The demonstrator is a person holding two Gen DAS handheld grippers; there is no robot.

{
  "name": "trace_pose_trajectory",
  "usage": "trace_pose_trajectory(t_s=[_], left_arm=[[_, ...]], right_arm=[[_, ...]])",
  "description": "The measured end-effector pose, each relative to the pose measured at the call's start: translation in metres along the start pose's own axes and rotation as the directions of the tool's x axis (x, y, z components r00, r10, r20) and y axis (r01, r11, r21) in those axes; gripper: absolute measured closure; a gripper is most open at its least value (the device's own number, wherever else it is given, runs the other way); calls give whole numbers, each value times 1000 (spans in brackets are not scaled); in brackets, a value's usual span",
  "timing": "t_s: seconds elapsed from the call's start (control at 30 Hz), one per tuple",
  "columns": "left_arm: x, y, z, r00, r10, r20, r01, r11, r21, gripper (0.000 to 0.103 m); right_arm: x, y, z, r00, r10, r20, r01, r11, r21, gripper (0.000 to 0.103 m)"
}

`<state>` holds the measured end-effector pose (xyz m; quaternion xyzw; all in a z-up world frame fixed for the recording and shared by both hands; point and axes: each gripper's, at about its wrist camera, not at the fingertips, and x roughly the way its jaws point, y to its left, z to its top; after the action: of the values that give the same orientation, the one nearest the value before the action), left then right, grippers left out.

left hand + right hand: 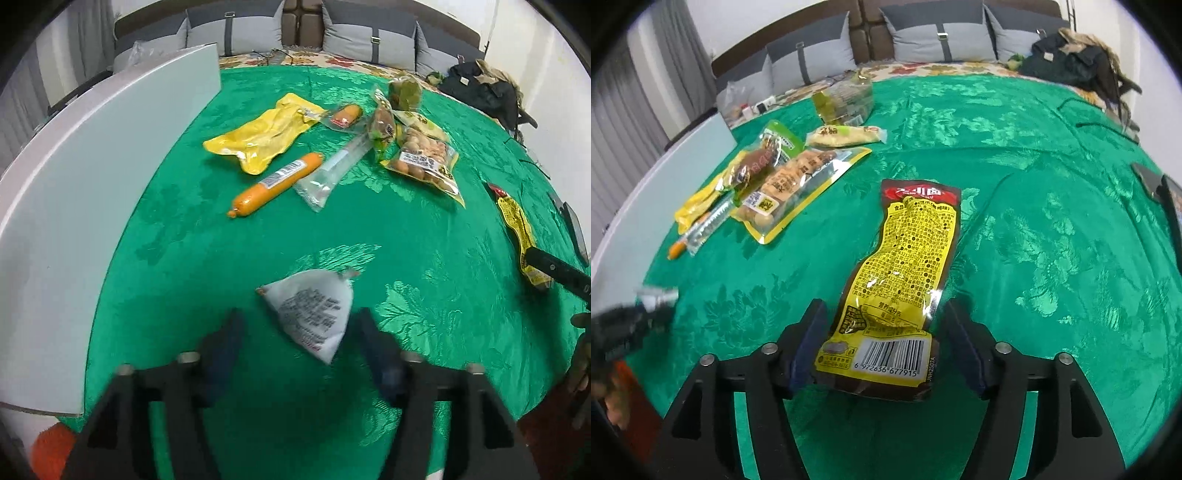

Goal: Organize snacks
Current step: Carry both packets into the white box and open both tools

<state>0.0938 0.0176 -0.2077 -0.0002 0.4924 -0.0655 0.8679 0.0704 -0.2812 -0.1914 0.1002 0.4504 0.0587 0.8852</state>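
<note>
In the left wrist view a white snack packet [314, 310] lies on the green cloth [369, 229], its near end between the open fingers of my left gripper [301, 325], not gripped. Beyond it lie an orange sausage [277, 182], a flat yellow pouch [262, 134] and a bag of round snacks [424, 158]. In the right wrist view a long yellow and brown packet [901, 280] lies on the cloth [1052, 221], its barcode end between the open fingers of my right gripper [886, 321]. That packet also shows in the left wrist view [517, 232].
A white board [92, 206] stands along the left edge of the cloth. More packets [775, 177] are piled at the far left in the right wrist view. Grey pillows [369, 37] and dark clothing [480, 85] lie behind. A dark device [1171, 206] sits at the right edge.
</note>
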Motion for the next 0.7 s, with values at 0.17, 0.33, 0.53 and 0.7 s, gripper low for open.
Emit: trace_pose_trajectory(t_s=[0.17, 0.33, 0.53, 0.7], left_arm=[[8, -10, 11, 1000, 18, 9, -19, 997, 77, 33], [13, -25, 10, 998, 59, 37, -64, 987, 146, 61], [-3, 6, 8, 998, -34, 49, 34, 999, -10, 64], [-32, 37, 22, 980, -170, 99, 184, 971, -155, 64]], right_arm=[[-3, -24, 11, 994, 93, -54, -80, 976, 202, 33], [19, -14, 50, 984, 19, -178, 14, 982, 186, 31], [40, 17, 55, 950, -153, -272, 146, 988, -46, 52], [14, -20, 43, 966, -15, -257, 58, 985, 162, 59]])
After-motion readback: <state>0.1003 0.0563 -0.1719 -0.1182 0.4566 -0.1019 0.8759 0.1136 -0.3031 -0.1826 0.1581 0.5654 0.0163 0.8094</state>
